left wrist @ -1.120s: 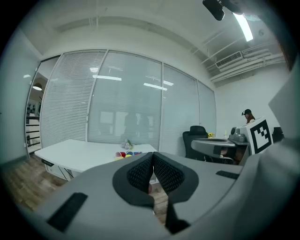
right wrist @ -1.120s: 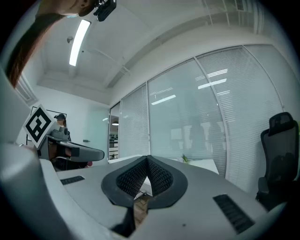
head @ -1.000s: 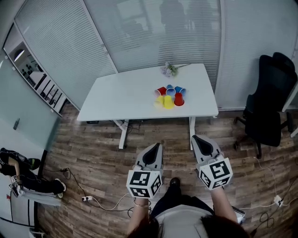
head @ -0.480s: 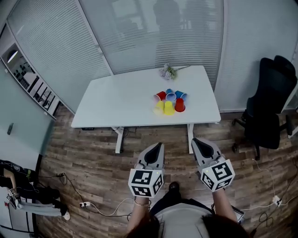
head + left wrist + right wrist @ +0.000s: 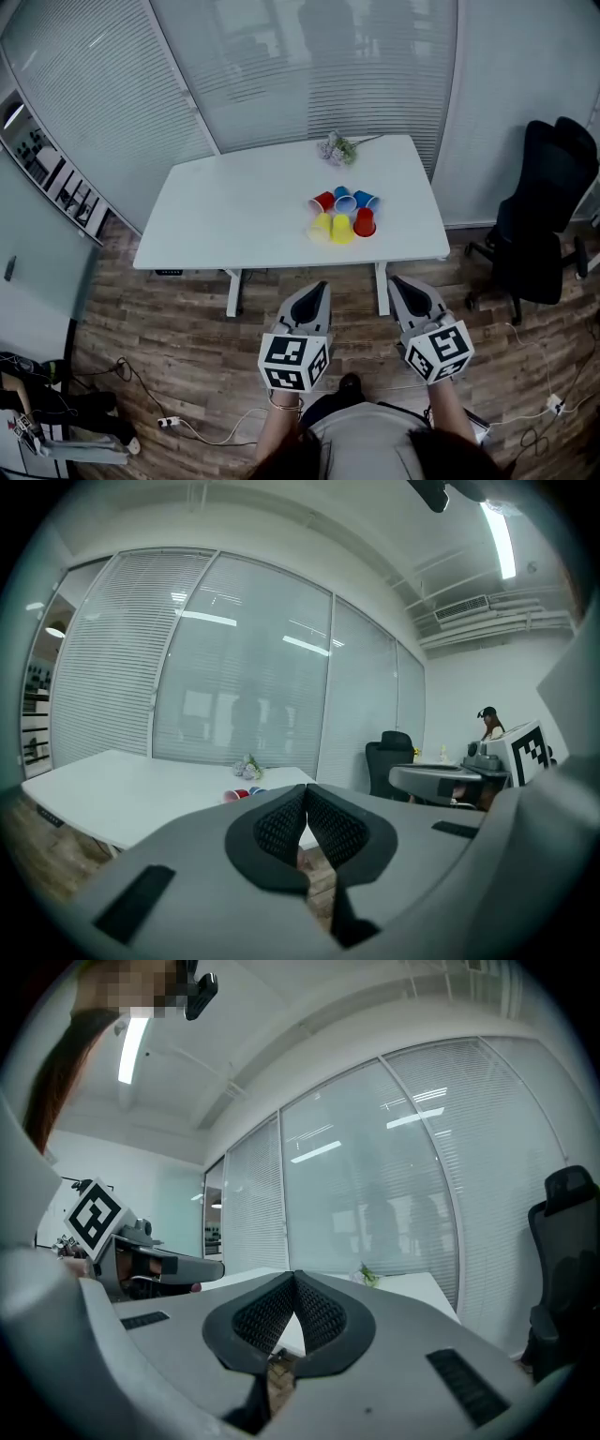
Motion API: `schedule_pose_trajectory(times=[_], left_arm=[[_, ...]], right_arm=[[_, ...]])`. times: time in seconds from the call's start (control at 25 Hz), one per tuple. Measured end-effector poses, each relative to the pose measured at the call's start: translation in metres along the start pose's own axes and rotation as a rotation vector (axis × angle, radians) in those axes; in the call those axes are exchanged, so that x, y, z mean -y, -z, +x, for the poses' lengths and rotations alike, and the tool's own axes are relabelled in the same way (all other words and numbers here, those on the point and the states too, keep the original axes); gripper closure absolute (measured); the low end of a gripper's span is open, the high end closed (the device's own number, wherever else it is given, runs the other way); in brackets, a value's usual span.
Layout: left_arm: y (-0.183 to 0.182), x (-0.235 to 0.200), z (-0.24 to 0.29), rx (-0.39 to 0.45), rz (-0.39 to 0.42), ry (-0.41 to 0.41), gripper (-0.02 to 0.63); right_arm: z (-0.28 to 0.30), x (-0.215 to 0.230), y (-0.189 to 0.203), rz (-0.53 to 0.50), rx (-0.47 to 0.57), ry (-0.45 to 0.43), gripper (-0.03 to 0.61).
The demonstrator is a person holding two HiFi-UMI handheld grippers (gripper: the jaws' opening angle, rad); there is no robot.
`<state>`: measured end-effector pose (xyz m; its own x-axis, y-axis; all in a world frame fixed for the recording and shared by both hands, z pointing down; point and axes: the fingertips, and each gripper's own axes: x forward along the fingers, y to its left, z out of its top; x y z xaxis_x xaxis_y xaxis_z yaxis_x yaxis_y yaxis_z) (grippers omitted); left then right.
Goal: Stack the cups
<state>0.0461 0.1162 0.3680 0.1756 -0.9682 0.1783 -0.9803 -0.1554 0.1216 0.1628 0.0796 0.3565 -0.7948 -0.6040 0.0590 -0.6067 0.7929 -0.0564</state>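
Hanging side by side over the wooden floor [image 5: 187, 347], on the near side of the table [image 5: 234, 206], the left gripper [image 5: 318, 287] and right gripper [image 5: 397, 280] both have their jaws pressed together with nothing between them. Each points toward the table's near edge and stops short of it. On the table's right half, nearer its front edge than its back one, sits the cluster of cups [image 5: 342, 214]. Two yellow ones are in front with a red one just right of them, and a red and two blue ones are behind. All are packed close, and none is stacked inside another as far as can be seen. At the table's far edge, beyond the cups, lies a small bunch of flowers [image 5: 336, 147]. Against a second ago, the table's near edge lies closer to the grippers. The cups keep the same arrangement, and both pairs of jaws remain closed.
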Motion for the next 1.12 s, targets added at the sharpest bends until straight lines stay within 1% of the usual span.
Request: schedule_pose_trajectory(times=[0.2,0.36,0.6,0.76,0.92,1.12], left_arm=[[-0.003,-0.018,0.015,-0.006,-0.001,0.018,0.594],[0.0,-0.029,0.025,-0.024,-0.005,0.04,0.594],[0.002,-0.042,0.038,-0.037,-0.016,0.056,0.594],[0.004,-0.05,0.046,-0.052,-0.024,0.058,0.594],[0.005,-0.058,0.06,-0.064,-0.033,0.059,0.594],[0.003,-0.071,0.08,-0.079,-0.047,0.057,0.592]], right_arm=[[0.02,0.008,0.001,-0.001,-0.007,0.039,0.551],[0.031,0.015,0.001,-0.036,-0.01,0.08,0.551],[0.039,0.023,0.006,-0.018,-0.023,0.117,0.552],[0.045,0.028,0.009,-0.023,-0.039,0.116,0.552],[0.057,0.04,0.012,-0.007,-0.044,0.12,0.552],[0.082,0.051,0.011,-0.005,-0.049,0.098,0.551]])
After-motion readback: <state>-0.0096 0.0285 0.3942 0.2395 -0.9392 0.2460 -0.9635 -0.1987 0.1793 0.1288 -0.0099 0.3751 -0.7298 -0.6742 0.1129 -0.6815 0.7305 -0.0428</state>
